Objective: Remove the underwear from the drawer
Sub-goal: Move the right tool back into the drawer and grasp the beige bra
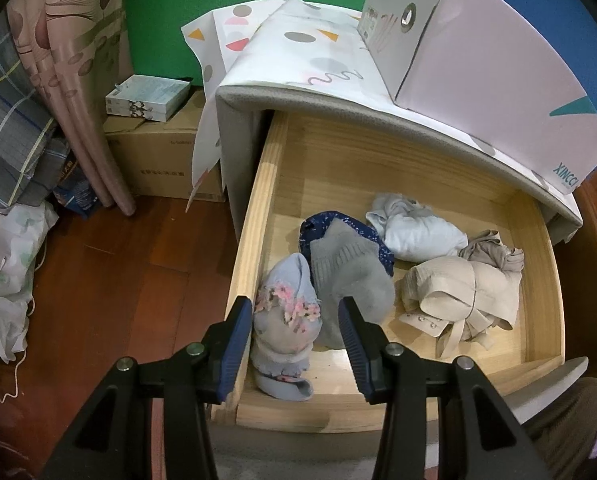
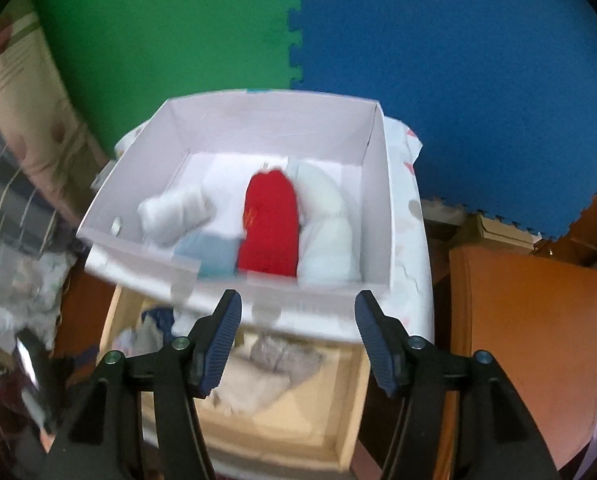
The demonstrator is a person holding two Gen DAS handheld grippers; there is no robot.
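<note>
The underwear and other small garments lie bundled in the open wooden drawer [image 1: 258, 208]: a pale blue roll with pink trim [image 1: 284, 312] against the left wall, a grey sock-like bundle [image 1: 346, 276] just beside it over a navy speckled piece [image 1: 338, 224], a white roll [image 1: 414, 236] further back, and a beige bra-like bundle [image 1: 458, 296] to the right. They are rolled tight, likely so each can be picked out singly. On the cabinet top above the drawer stands a white box [image 2: 378, 184], and the right wrist view shows a red roll [image 2: 268, 228], a white roll [image 2: 178, 212], a light blue piece [image 2: 210, 250] and another pale bundle [image 2: 330, 236] inside it, which suggests it is where removed items go.

The left gripper [image 1: 294, 344] hangs steeply downward over the drawer's front left corner, its jaws moderately apart and straddling the blue roll without pressing it, so nothing is held. The right gripper [image 2: 298, 340] points steeply down above the box's near wall, jaws spread fairly wide and empty; the blur there fits a hand in motion
</note>
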